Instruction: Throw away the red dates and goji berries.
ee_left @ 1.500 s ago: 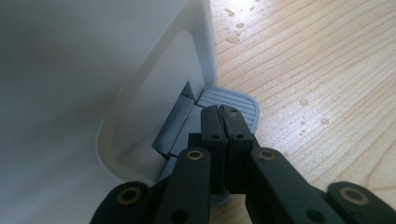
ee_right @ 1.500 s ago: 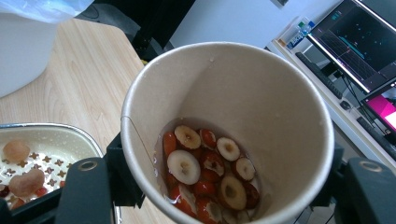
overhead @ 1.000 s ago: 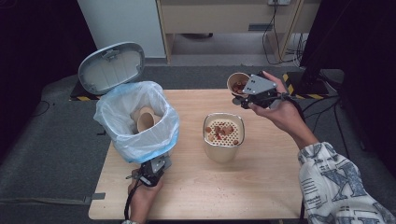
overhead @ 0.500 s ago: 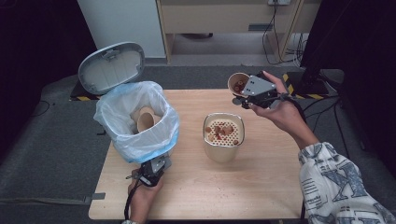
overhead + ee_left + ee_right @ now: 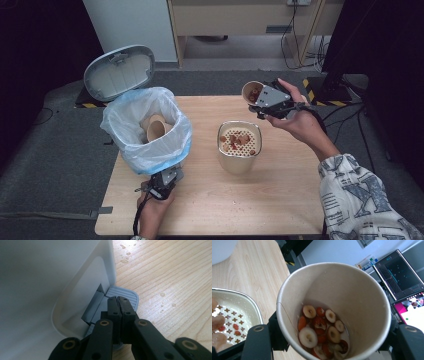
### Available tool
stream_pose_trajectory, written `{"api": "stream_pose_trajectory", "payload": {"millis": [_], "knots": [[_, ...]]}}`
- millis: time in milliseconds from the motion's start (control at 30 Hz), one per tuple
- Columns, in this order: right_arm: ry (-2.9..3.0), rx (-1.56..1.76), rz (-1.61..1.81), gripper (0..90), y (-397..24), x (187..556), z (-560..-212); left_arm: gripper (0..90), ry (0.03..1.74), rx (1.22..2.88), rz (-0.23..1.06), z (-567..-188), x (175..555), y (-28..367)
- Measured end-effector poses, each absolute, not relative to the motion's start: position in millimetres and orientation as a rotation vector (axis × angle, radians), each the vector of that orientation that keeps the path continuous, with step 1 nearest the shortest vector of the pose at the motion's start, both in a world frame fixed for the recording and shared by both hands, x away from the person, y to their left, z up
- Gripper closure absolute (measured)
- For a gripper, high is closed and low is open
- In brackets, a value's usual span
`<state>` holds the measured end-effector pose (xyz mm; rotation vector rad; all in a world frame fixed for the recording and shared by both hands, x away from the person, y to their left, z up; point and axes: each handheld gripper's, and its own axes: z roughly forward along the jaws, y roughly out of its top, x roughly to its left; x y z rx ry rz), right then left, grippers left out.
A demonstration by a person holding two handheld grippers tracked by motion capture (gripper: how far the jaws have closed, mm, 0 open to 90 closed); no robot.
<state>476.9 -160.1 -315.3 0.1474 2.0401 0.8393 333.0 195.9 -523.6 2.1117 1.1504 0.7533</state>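
High view first: a wooden bench (image 5: 280,200) carries a white pedal bin (image 5: 150,150) lined with a pale blue bag (image 5: 120,130) at its left edge, its grey lid (image 5: 117,72) tipped up and back. Inside the bag lie two tan paper cups (image 5: 156,127). Near the middle of the bench stands a cream container (image 5: 239,150) with a perforated strainer insert (image 5: 240,141) holding a few red and pale pieces.

The left gripper (image 5: 162,184) sits low at the front edge of the bench, just in front of the bin's base. In the left gripper view its black jaws are pressed together with nothing between them, and their tips (image 5: 119,301) rest on the ribbed grey pedal (image 5: 125,295) that juts from a recess in the bin's white wall (image 5: 37,290). Water drops dot the wood beside the pedal.

The right gripper (image 5: 267,97) is held up over the far right part of the bench, beyond the container. It pinches a paper cup (image 5: 252,91) by its sides, tipped so the mouth faces the camera. In the right gripper view the cup (image 5: 352,285) is clamped between the two black jaws, and at its bottom lie sliced red dates (image 5: 322,330) with pale centres, wet and heaped together. The strainer (image 5: 229,322) shows at the lower left of that view, below the cup and apart from it.
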Motion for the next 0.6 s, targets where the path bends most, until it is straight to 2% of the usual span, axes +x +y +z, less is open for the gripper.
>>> {"api": "stream_pose_trajectory", "payload": {"millis": [600], "knots": [[2.005, 0.061, 0.713, 32.7, -155.7, 467.1, -313.3, 87.9, 1.147, 2.122, 0.756, -523.2, 333.1, 196.4]]}}
